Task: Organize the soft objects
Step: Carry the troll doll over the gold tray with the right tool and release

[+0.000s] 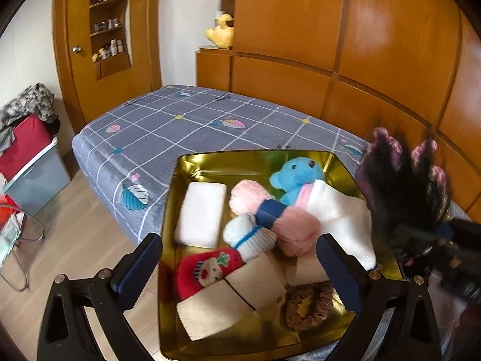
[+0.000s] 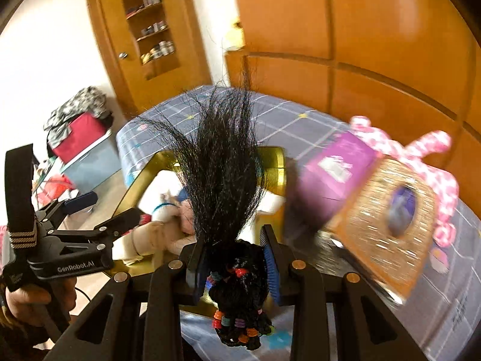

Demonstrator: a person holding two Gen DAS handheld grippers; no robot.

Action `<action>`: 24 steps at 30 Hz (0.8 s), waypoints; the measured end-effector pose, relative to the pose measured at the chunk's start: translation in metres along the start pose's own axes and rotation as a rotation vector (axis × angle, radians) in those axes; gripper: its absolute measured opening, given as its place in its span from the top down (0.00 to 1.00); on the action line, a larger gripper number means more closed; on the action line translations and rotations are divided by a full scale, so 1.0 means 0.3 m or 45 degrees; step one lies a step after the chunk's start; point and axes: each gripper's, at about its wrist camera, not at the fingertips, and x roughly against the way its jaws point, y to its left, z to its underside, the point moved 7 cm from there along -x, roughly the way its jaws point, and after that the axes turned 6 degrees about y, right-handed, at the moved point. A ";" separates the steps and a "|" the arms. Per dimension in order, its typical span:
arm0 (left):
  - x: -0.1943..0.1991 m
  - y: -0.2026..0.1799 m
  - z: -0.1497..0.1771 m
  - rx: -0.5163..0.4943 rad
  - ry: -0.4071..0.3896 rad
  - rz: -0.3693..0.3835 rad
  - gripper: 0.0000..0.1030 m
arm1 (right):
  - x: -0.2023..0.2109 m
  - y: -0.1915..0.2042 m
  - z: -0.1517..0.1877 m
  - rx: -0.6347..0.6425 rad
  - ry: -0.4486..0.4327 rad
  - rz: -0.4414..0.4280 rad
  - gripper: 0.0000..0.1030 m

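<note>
while two tools point(image 2: 237, 266) hover, one hairpiece point(image 2: 222, 180), one gold tray point(image 1: 192, 165)

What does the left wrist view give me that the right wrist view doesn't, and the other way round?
Only the left wrist view shows the tin's contents clearly: blue teddy, white pad, pink yarn, red sock, brown scrunchie.

Only the right wrist view shows the right hand-held gripper shut on the black hair bundle, plus the glittery book and pink plush on the bed.

Both show the gold tin, the grey checked bedsheet and the open left hand-held gripper.
</note>
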 end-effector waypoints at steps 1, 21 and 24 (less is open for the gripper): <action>0.000 0.018 -0.007 0.018 -0.007 -0.010 0.00 | -0.016 0.014 0.003 0.016 0.013 -0.005 0.70; -0.016 0.143 -0.049 0.132 -0.046 -0.074 0.00 | -0.424 0.068 0.073 0.219 0.278 0.178 0.71; -0.009 0.125 -0.044 0.124 -0.044 -0.066 0.00 | -0.410 0.069 0.081 0.200 0.260 0.143 0.68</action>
